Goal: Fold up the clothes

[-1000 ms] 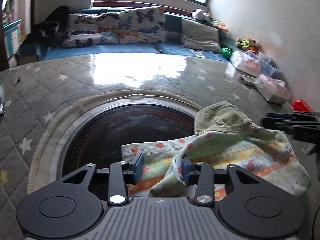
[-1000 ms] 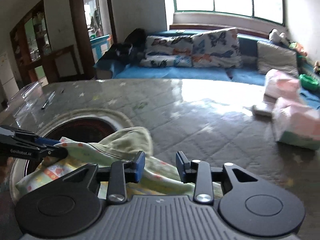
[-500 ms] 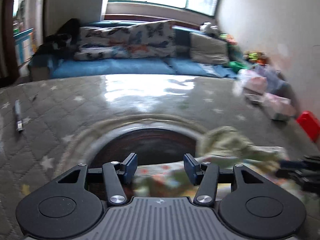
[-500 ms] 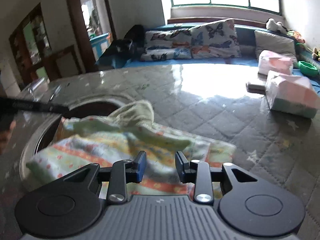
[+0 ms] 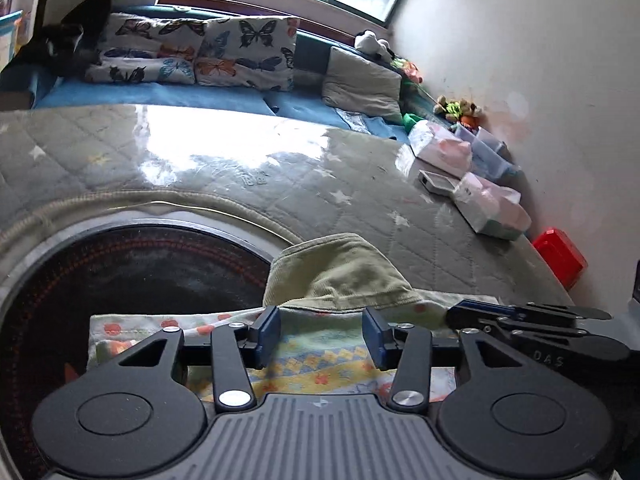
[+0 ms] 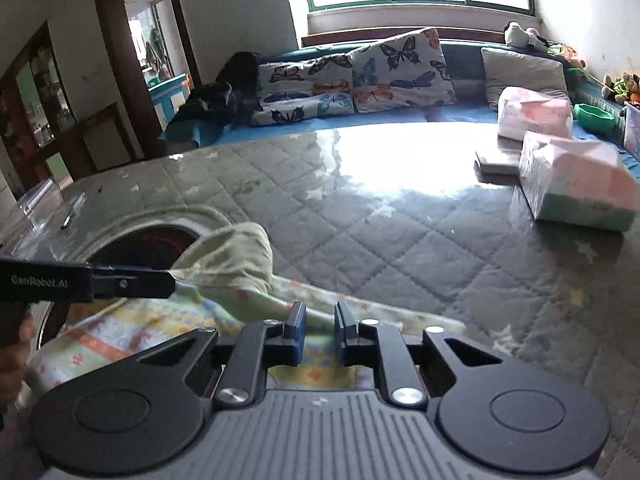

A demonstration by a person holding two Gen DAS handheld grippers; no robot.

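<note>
A small patterned garment point(image 5: 320, 360) with a pale green lining point(image 5: 344, 276) lies folded on the table, partly over a dark round inset point(image 5: 132, 280). My left gripper point(image 5: 322, 334) is open and hovers over the garment's near edge, holding nothing. My right gripper point(image 6: 320, 334) has its jaws a narrow gap apart above the garment point(image 6: 160, 332), with no cloth between them. The right gripper shows in the left wrist view point(image 5: 520, 316), at the garment's right edge. The left gripper shows in the right wrist view point(image 6: 132, 282), by the green lining point(image 6: 236, 256).
The table has a grey quilted star cover point(image 5: 240, 168) under clear plastic. Tissue packs point(image 6: 576, 184) and a small box point(image 6: 496, 164) sit at the right. A red box point(image 5: 560, 256) is near the wall. A pen point(image 6: 66, 222) lies at the far left. A sofa with butterfly pillows point(image 6: 360, 76) stands behind.
My left gripper let go of the garment fold and opened wider. The garment now lies flatter. My right gripper's jaws have drawn closer together above the cloth.
</note>
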